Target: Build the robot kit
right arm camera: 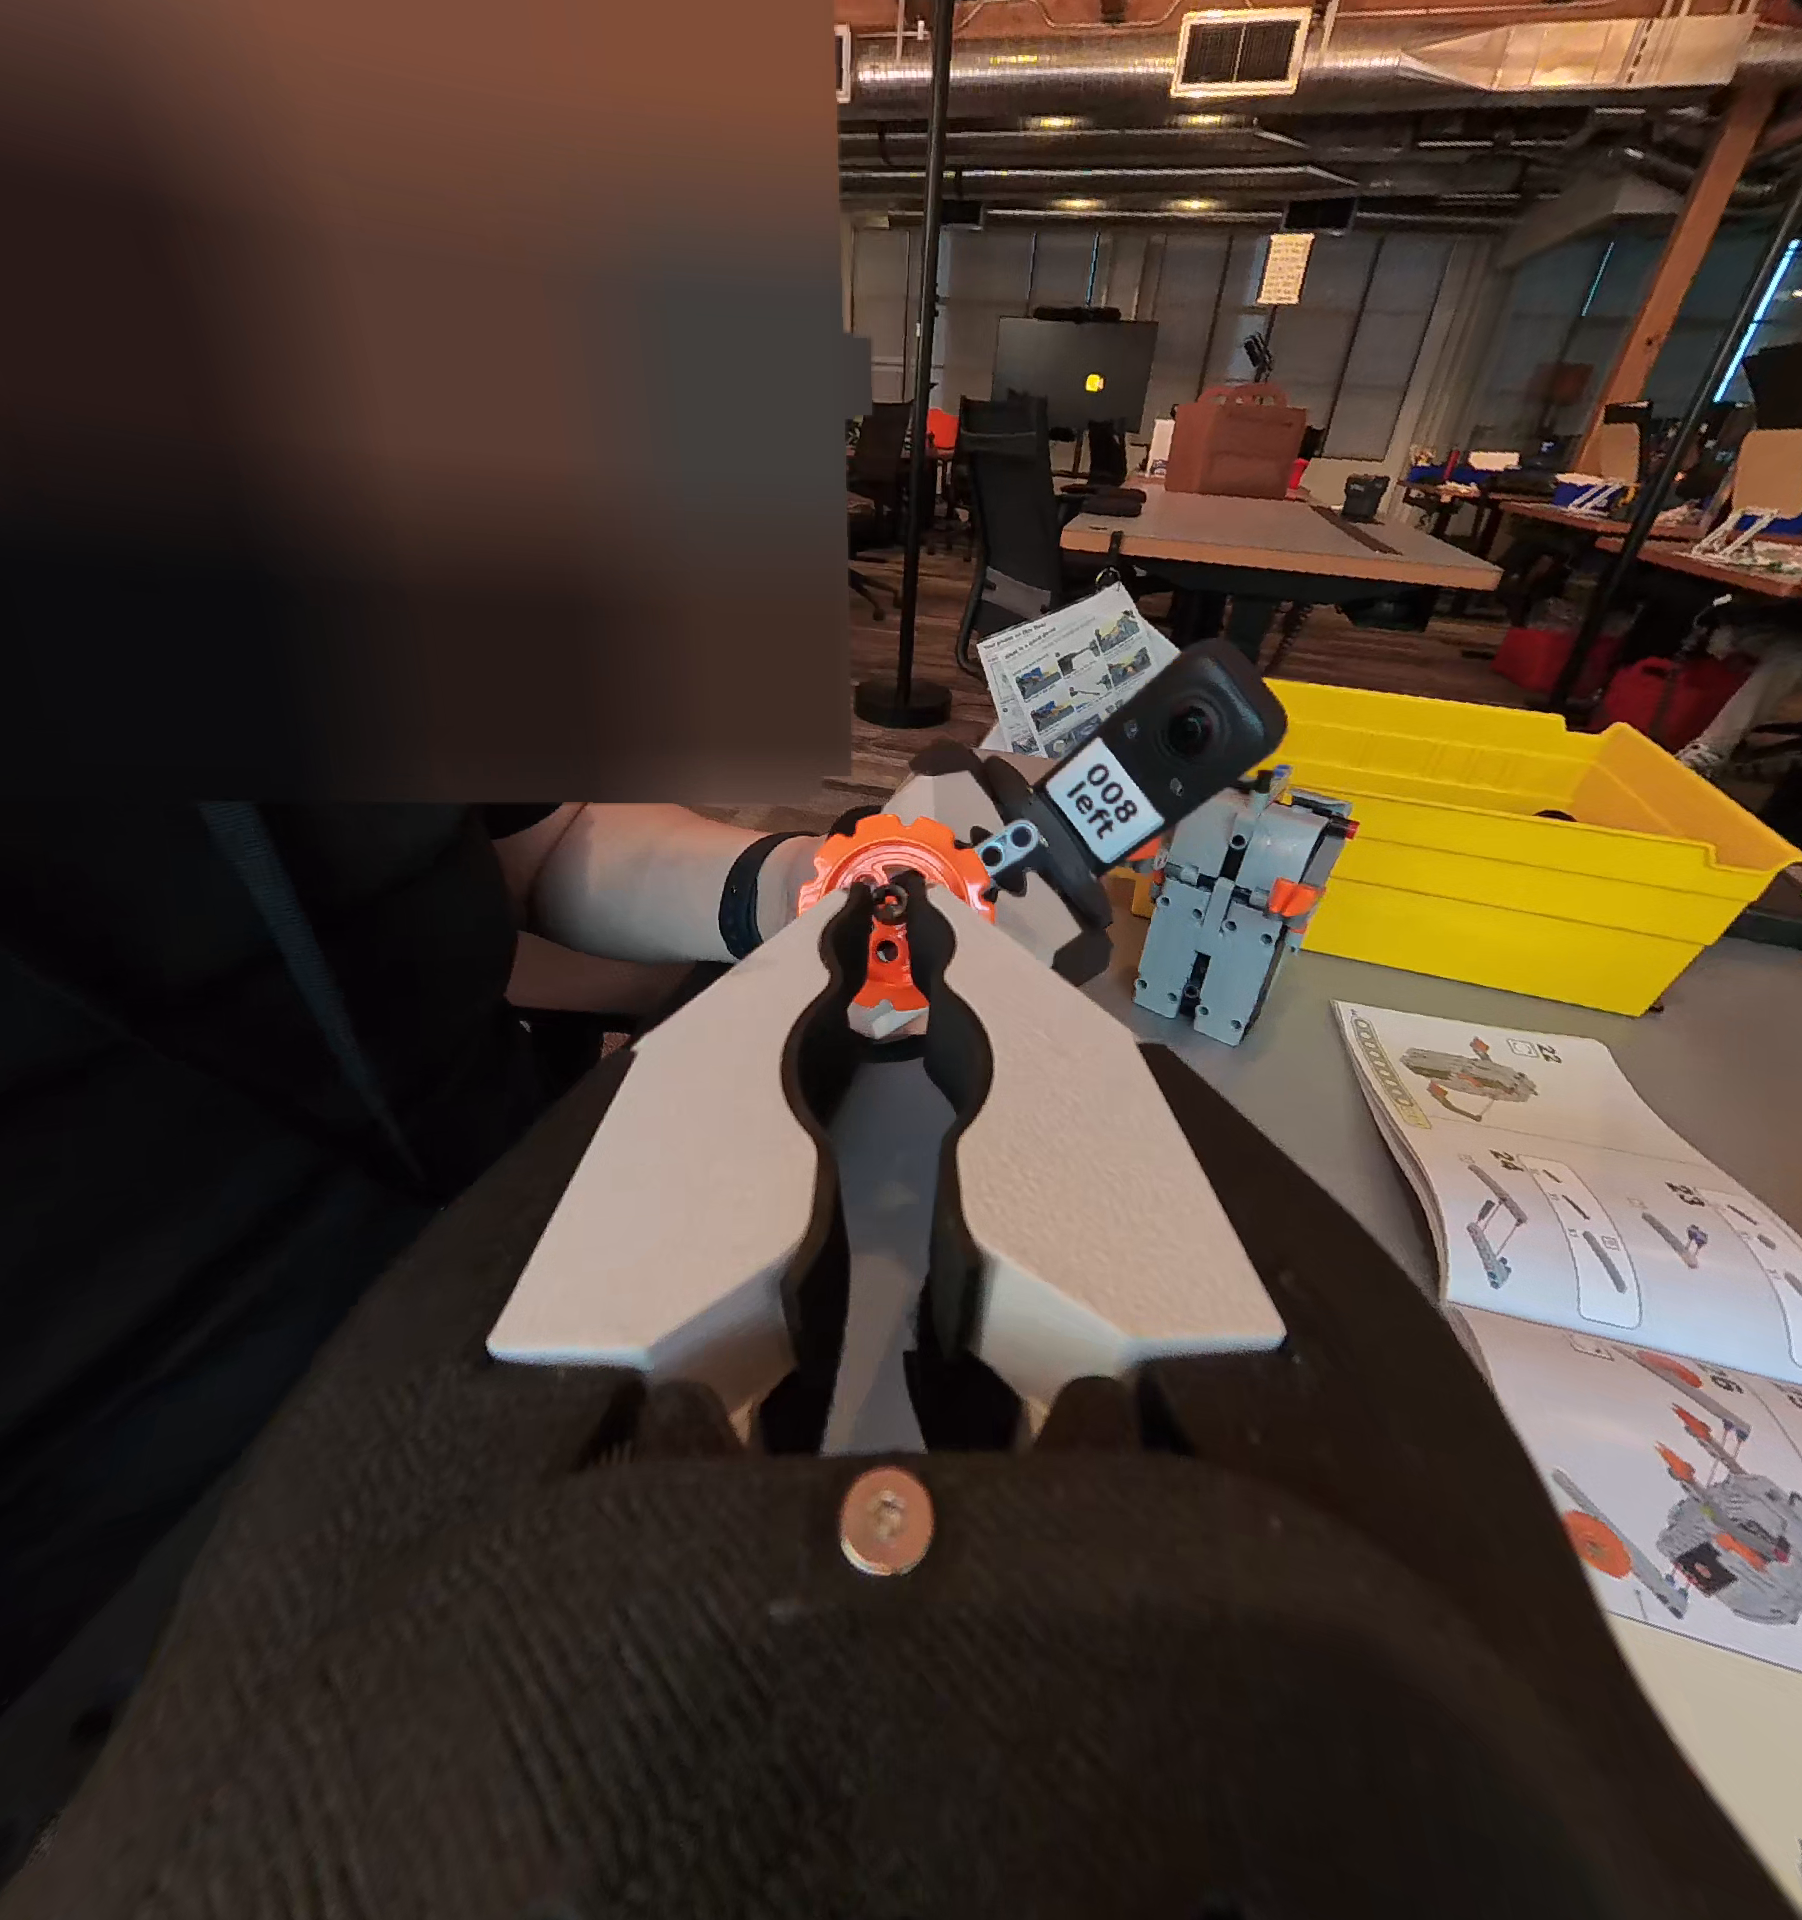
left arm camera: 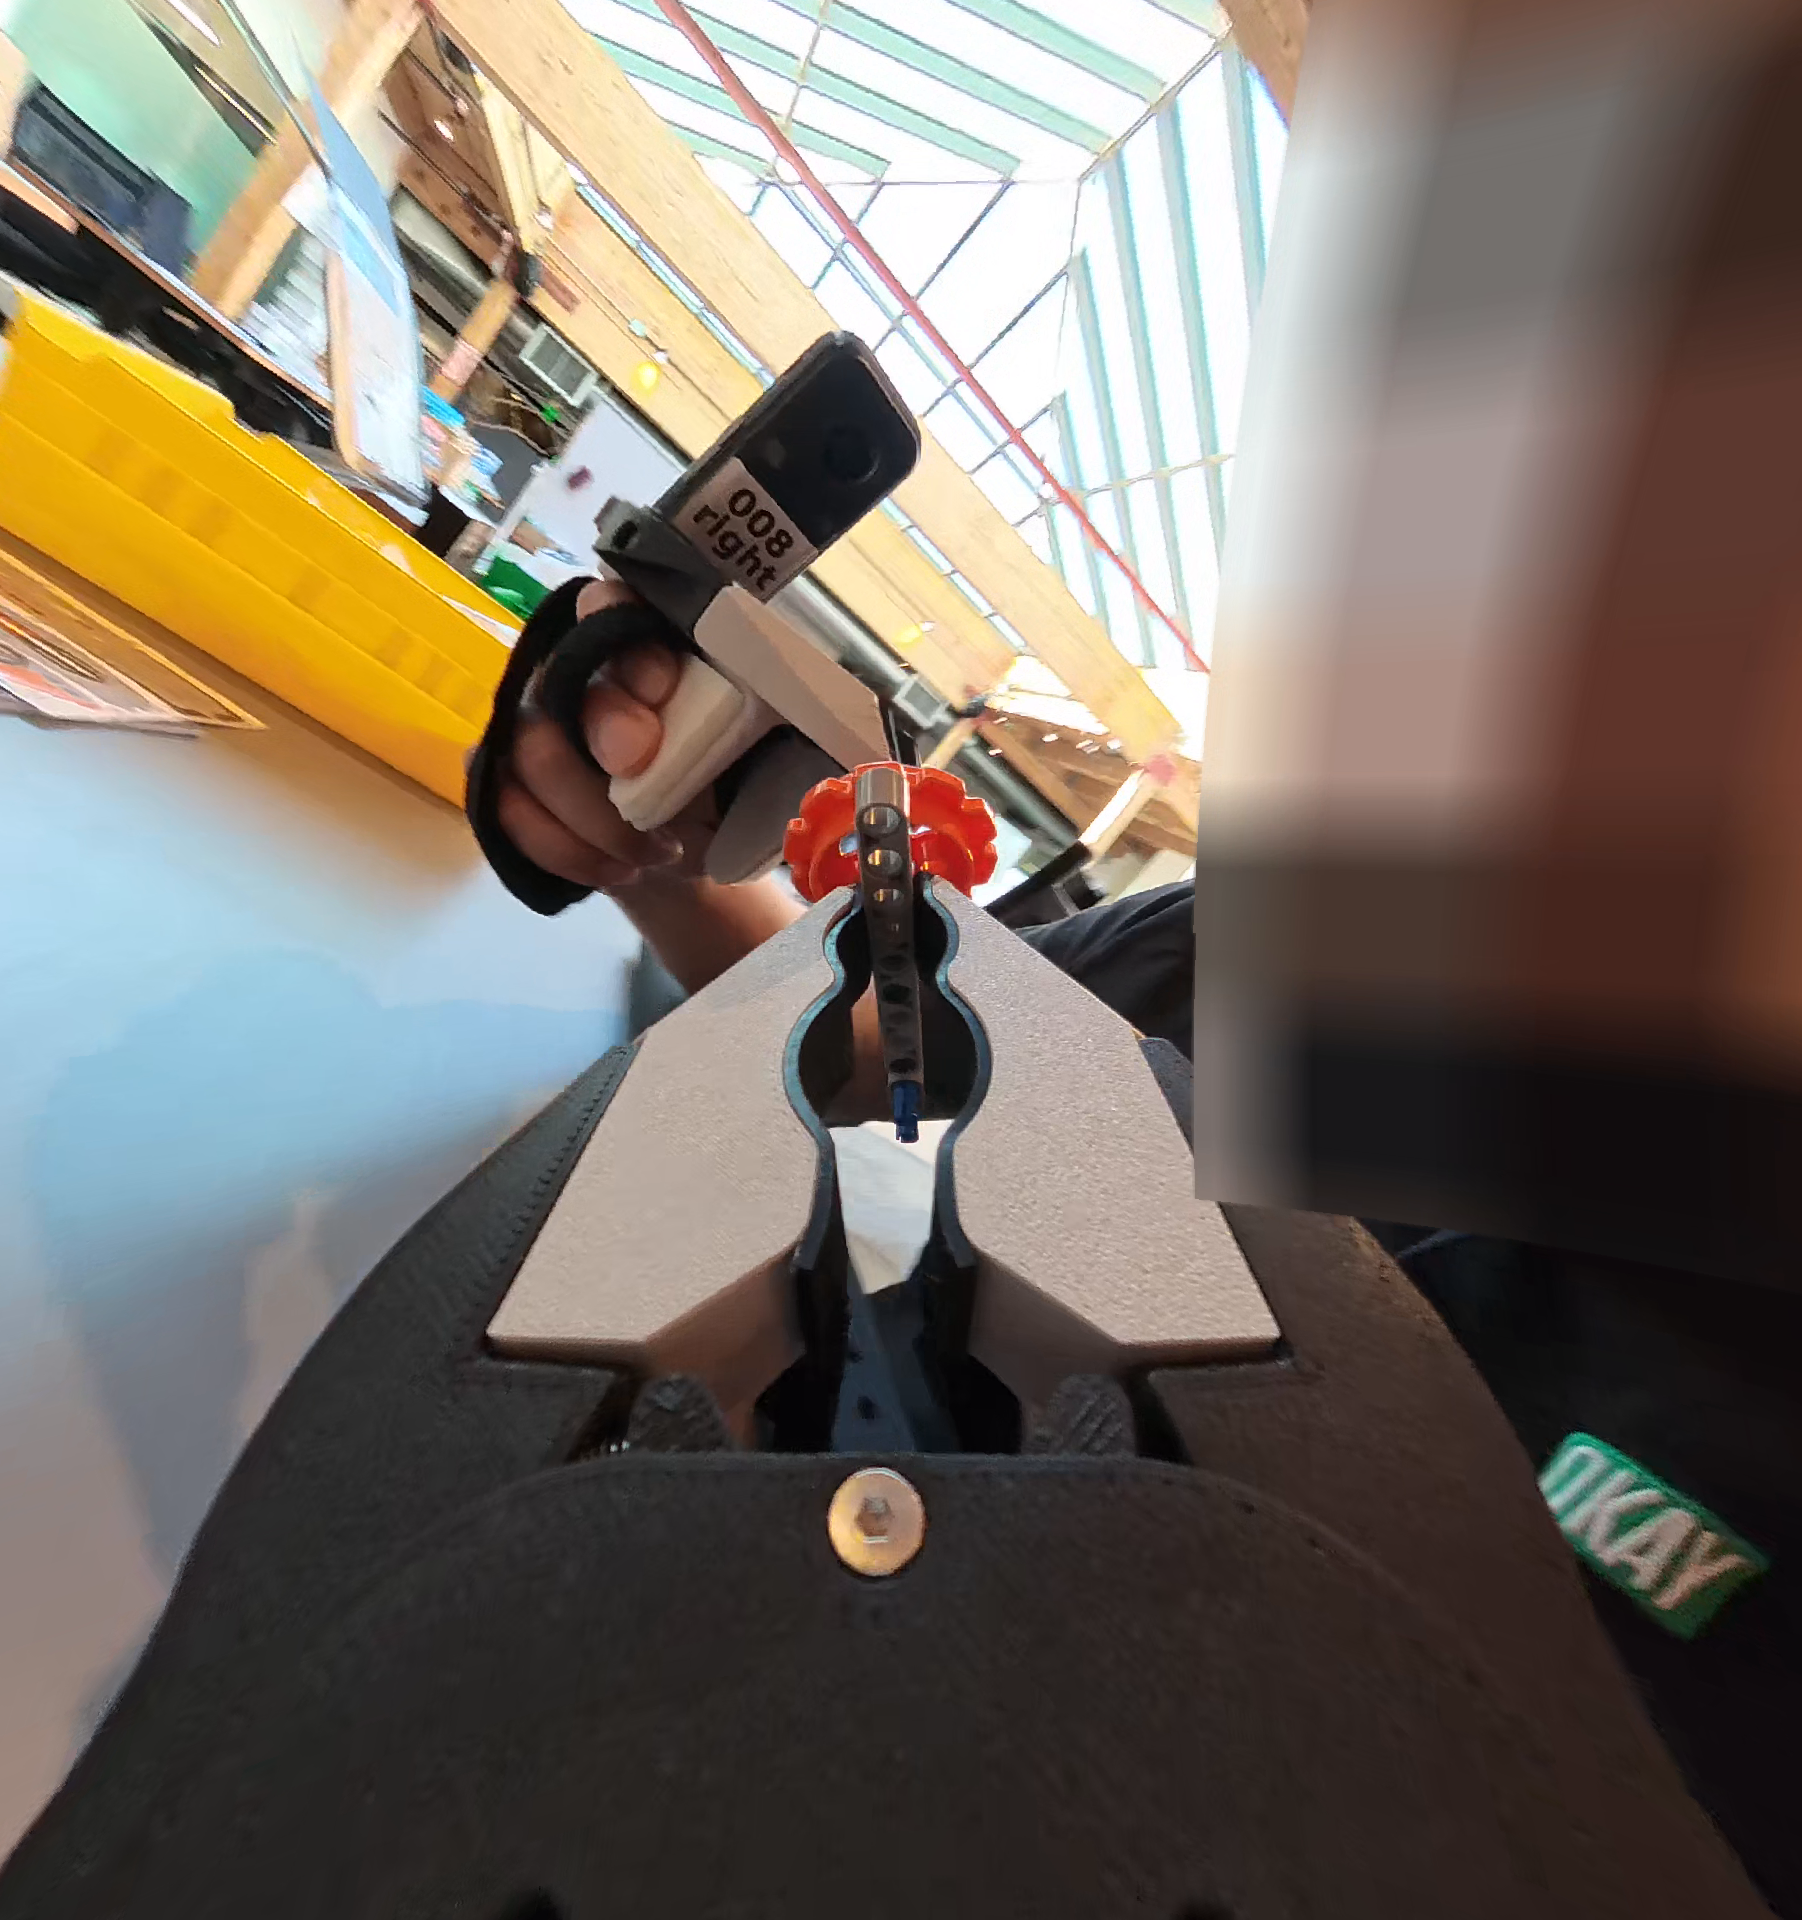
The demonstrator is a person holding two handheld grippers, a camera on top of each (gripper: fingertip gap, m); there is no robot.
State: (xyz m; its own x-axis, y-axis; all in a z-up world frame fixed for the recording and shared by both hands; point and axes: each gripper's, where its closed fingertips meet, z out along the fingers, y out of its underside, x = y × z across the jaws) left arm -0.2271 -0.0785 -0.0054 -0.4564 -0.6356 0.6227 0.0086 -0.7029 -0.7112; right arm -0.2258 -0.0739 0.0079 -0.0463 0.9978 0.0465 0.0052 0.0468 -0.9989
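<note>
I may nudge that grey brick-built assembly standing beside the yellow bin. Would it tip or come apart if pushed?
The grey brick-built assembly stands upright, taller than its footprint, so a push up high would probably tip it. It looks like rigid plastic, likely light for its size. The small orange pieces clipped to its side might pop off. The yellow bin right behind could stop it.

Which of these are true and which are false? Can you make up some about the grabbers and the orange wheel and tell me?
1. The left gripper is shut on a dark beam with holes. True.
2. The orange gear lies in the yellow bin. False: it is held up between the two grippers.
3. The right gripper is wide open and empty. False: it pinches a small orange piece.
4. An instruction booklet lies open on the table. True.
</note>
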